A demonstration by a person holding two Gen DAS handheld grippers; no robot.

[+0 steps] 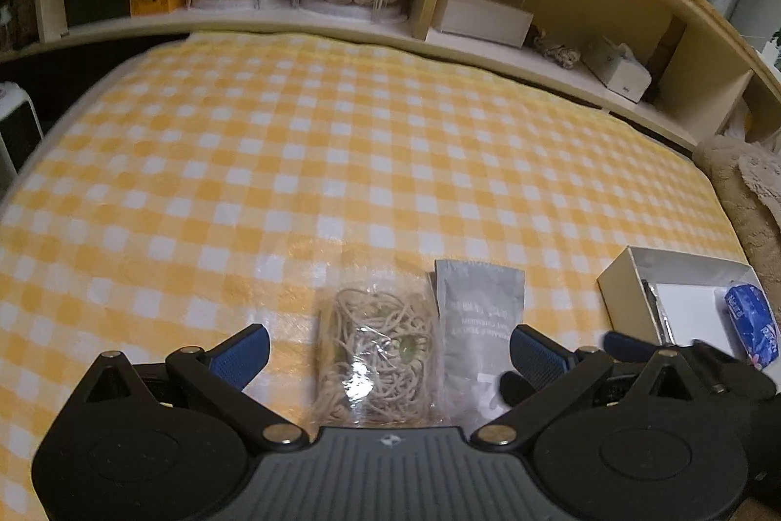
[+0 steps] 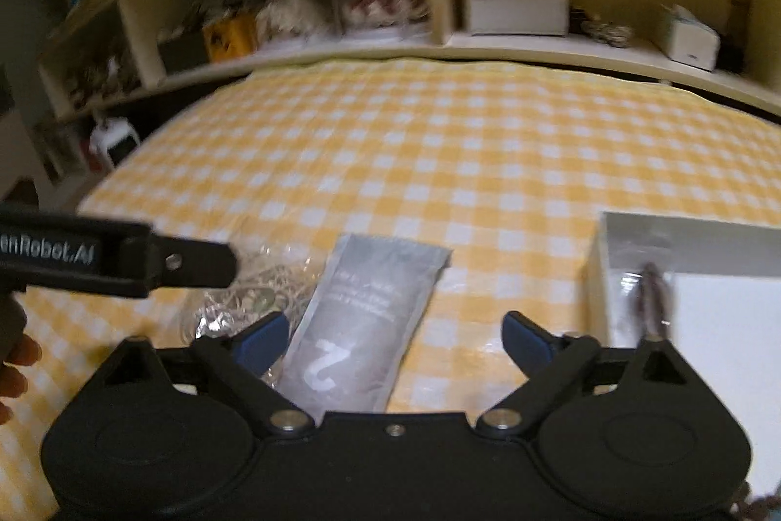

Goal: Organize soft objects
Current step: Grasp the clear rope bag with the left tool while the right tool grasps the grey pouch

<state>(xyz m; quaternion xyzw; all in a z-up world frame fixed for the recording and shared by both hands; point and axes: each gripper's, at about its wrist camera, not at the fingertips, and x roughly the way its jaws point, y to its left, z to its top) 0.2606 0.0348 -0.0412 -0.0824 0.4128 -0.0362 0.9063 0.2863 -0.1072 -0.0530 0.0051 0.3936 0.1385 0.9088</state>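
A clear bag of tangled beige cord (image 1: 378, 355) lies on the yellow checked bedspread (image 1: 341, 159), right between the fingers of my open left gripper (image 1: 390, 352). Beside it on the right lies a grey pouch (image 1: 476, 321). In the right wrist view that grey pouch (image 2: 361, 316), marked with a white 2, sits between the wide-apart fingers of my right gripper (image 2: 395, 338), and the pads do not touch it. The cord bag (image 2: 244, 296) lies left of it, partly under a black finger (image 2: 195, 262) of the left gripper.
A white open box (image 1: 615, 281) stands at the right with a blue packet (image 1: 749, 325) in it; its wall (image 2: 598, 277) is close to my right finger. Headboard shelves (image 1: 439, 28) hold dolls and boxes. A person's hand (image 2: 14, 369) is at the left edge.
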